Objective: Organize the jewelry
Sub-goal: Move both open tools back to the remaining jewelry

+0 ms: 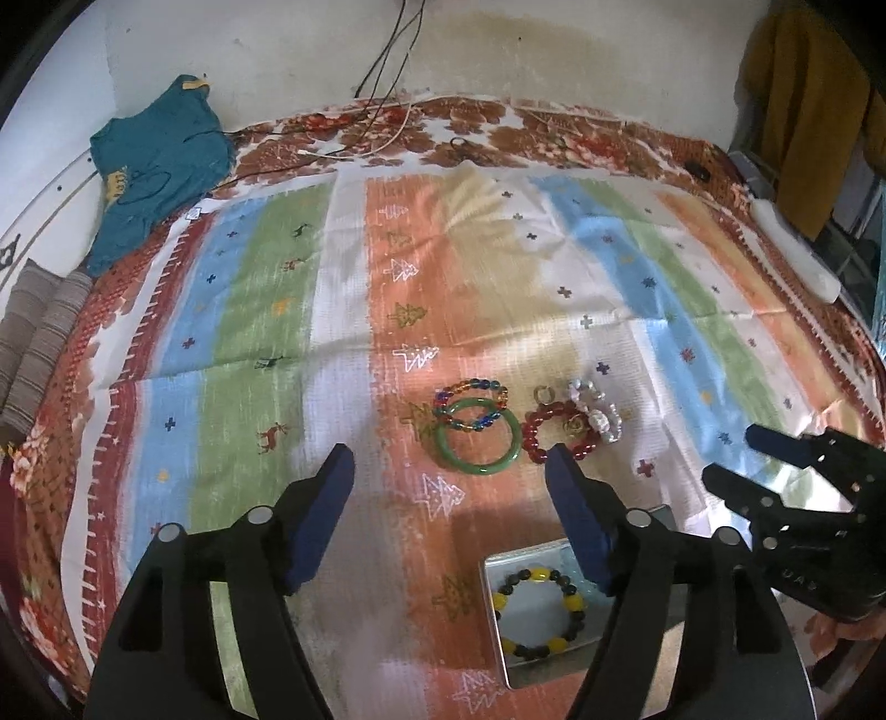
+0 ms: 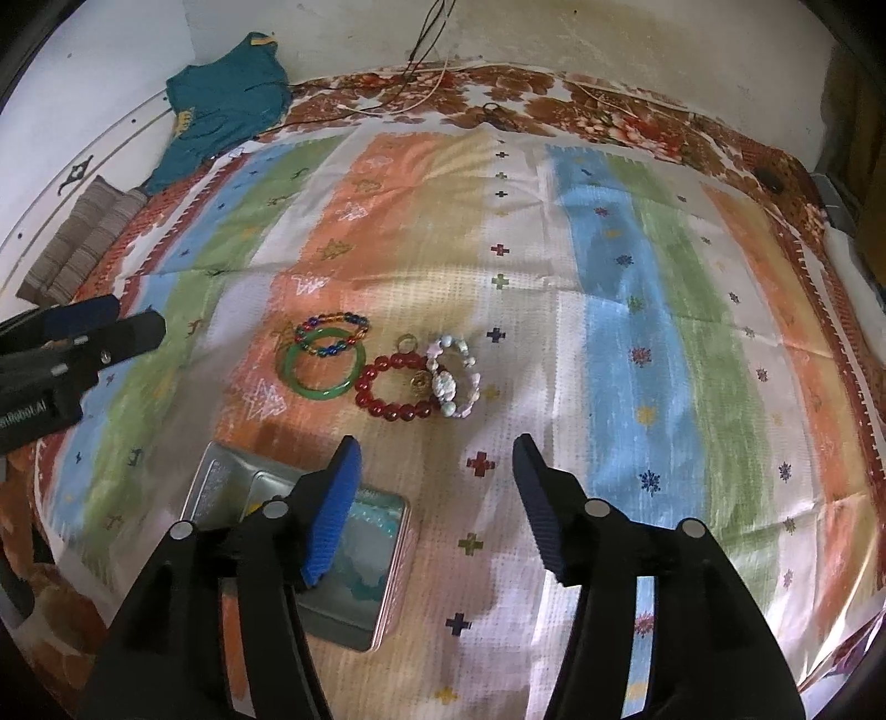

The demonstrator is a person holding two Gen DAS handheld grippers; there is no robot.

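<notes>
"…Robot.AI" on left tongs [image 2: 133,327] (partial)

A striped cloth [image 1: 343,310] in blue, green, white and orange bands covers a bed, laid over a brown floral sheet [image 1: 487,133] that shows along the far edge. Behind it rises a pale, stained wall [image 1: 554,50] with thin cables [image 1: 387,61] hanging down. A teal garment [image 1: 160,166] lies at the far left, a mustard cloth [image 1: 803,105] hangs far right.

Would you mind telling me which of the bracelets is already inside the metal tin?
The yellow-and-black beaded bracelet lies in the metal tin; the green bangle, multicoloured, red and white ones lie on the striped cloth.
</notes>
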